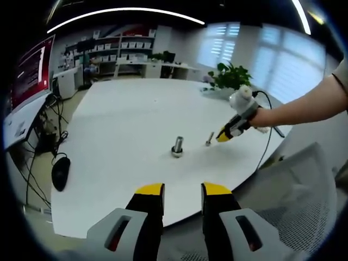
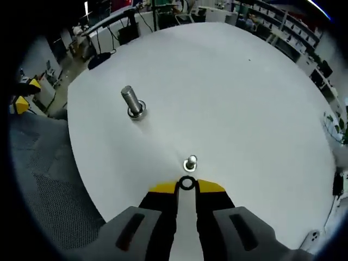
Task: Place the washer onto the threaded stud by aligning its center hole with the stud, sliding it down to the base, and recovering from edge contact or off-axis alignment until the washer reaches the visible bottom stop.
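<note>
A small ring washer sits pinched between the yellow tips of my right gripper, which is shut on it. Just beyond the tips, a short stud stands upright on the white round table, with the washer slightly short of it. A taller threaded stud with a collar at its base stands farther left. In the left gripper view, my left gripper is open and empty near the table's edge. The tall stud, the short stud and the right gripper, held in a person's hand, lie ahead.
A monitor, cables and a black mouse are at the table's left. A mesh chair stands at the near right and a potted plant at the far side. The left gripper's yellow tips show at the far left.
</note>
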